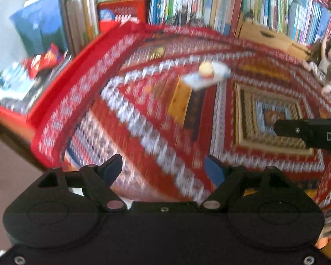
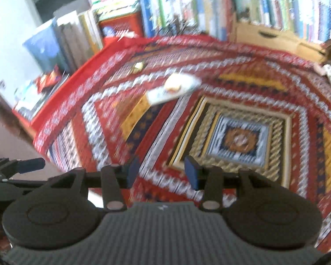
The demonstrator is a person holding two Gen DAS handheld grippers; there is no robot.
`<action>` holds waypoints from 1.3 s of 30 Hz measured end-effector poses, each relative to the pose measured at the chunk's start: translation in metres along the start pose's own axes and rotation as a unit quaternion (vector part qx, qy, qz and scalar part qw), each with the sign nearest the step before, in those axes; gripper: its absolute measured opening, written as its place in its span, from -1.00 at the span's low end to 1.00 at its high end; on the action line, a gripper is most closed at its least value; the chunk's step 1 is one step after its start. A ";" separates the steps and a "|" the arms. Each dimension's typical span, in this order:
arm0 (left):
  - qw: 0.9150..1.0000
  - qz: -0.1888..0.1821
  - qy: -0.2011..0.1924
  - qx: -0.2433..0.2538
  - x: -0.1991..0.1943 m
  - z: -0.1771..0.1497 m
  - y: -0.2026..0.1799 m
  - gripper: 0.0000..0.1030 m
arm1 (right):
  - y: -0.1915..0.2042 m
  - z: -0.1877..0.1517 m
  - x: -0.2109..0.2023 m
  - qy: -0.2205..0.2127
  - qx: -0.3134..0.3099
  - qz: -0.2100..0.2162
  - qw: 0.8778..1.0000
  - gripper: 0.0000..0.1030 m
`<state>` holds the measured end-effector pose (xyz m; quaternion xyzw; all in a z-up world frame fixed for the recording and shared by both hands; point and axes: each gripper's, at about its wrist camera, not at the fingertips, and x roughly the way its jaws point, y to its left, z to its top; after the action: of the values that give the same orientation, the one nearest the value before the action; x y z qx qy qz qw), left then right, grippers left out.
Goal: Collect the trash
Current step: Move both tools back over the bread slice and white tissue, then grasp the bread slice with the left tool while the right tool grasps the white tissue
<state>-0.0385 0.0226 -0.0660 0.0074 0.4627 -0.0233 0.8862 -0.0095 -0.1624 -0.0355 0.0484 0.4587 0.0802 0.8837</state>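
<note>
Hovering released and empty, left claw [image 1: 163, 169] and right claw [image 2: 162, 172] overlook the patterned rug [image 2: 242, 114], books [image 2: 187, 6] bordering it.

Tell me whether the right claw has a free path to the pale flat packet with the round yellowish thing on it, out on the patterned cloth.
Probably yes: the right claw is open and empty, and only bare patterned cloth lies between it and the packet.

Empty left claw [image 1: 163, 172], patterned rug [image 1: 143, 119], bookshelf [image 1: 209, 2]
</note>
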 end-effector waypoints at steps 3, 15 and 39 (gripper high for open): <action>1.000 -0.008 -0.015 0.006 0.005 0.032 -0.006 0.57 | -0.014 0.020 -0.003 -0.014 0.014 -0.009 1.000 0.18; 0.999 -0.031 -0.019 0.014 0.065 0.124 -0.040 0.40 | -0.055 0.087 0.031 -0.026 0.037 -0.034 0.998 0.18; 0.995 -0.053 0.077 0.027 0.231 0.182 -0.097 -0.06 | -0.116 0.141 0.144 0.027 0.037 -0.040 0.998 0.18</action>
<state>0.2379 -0.0881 -0.1512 0.0087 0.5288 -0.0821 0.8447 0.1994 -0.2516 -0.0888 0.0601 0.4870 0.0289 0.8708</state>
